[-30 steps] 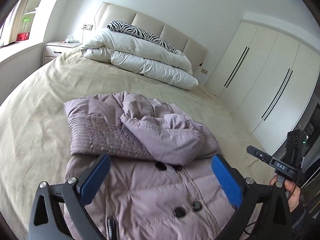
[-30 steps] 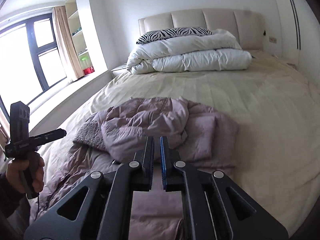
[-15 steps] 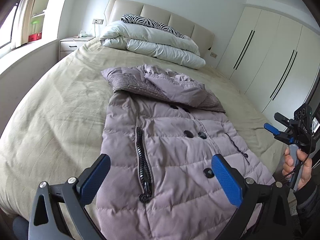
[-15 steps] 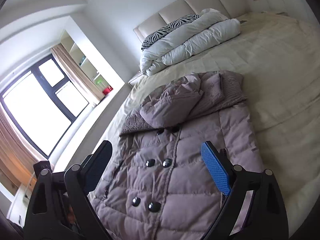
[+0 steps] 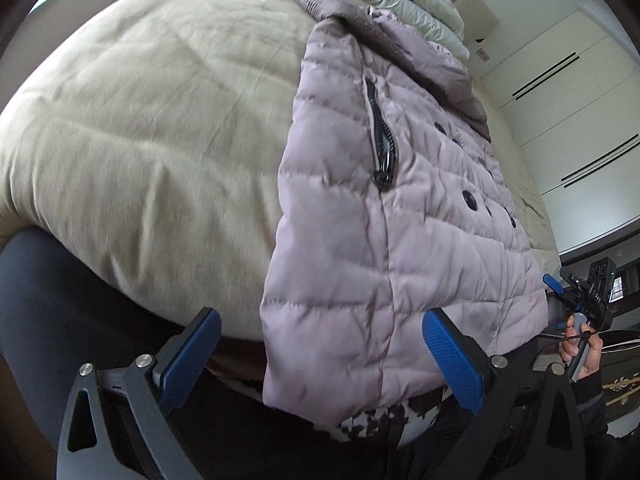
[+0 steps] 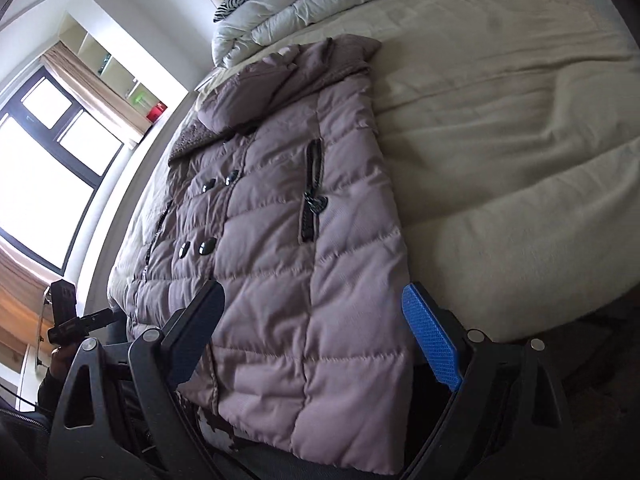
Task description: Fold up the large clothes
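Quilted mauve coat lies front-up on the bed, sleeves and hood seemingly tucked in at the collar end; hem overhangs the near edge. Lengthwise fold apparently still to do. Long axis runs 6 to 12 o'clock, collar far. Left gripper and right gripper: fingers spread, gripping nothing, either side of the hem.

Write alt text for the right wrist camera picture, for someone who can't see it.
A mauve quilted puffer coat lies buttoned, front up, on a beige bed, its hem hanging over the near edge between the open right gripper fingers. A folded white duvet sits at the headboard, with a bright window at left.
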Action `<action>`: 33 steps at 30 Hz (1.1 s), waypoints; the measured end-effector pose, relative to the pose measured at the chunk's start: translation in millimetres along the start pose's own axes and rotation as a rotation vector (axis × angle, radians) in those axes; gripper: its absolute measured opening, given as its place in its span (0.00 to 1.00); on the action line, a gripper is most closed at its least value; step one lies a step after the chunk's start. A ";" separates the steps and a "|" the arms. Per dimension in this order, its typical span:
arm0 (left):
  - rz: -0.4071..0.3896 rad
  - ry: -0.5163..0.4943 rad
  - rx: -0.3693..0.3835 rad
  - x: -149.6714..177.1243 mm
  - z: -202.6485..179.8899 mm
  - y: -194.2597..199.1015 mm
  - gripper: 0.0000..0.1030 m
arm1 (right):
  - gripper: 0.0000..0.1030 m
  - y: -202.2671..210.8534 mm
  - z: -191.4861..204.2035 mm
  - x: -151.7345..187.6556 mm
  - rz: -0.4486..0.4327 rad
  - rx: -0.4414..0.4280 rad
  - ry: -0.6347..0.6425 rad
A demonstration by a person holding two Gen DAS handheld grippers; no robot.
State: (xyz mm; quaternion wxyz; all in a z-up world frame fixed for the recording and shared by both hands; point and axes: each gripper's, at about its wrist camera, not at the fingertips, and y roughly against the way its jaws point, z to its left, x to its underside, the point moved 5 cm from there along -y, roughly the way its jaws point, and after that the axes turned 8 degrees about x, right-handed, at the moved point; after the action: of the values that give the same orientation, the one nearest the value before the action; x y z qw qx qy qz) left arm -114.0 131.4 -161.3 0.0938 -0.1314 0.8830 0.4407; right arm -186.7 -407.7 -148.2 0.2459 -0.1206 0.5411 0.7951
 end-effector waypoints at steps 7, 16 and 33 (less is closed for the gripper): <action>0.080 0.097 0.116 14.4 15.7 -32.9 0.94 | 0.88 -9.8 -30.8 18.9 0.086 -0.018 -0.073; 0.113 0.161 0.258 16.7 23.6 -34.3 0.74 | 0.88 -11.5 -45.6 17.7 0.187 -0.072 -0.122; 0.139 0.092 0.227 27.7 15.0 -24.0 0.31 | 0.57 -35.8 -13.4 37.6 0.476 -0.073 -0.059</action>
State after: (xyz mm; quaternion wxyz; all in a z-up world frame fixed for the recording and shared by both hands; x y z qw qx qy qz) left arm -132.0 125.5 -196.1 0.0369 -0.0786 0.9376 0.3368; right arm -201.0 -399.7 -199.3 0.0629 0.0247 0.5179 0.8527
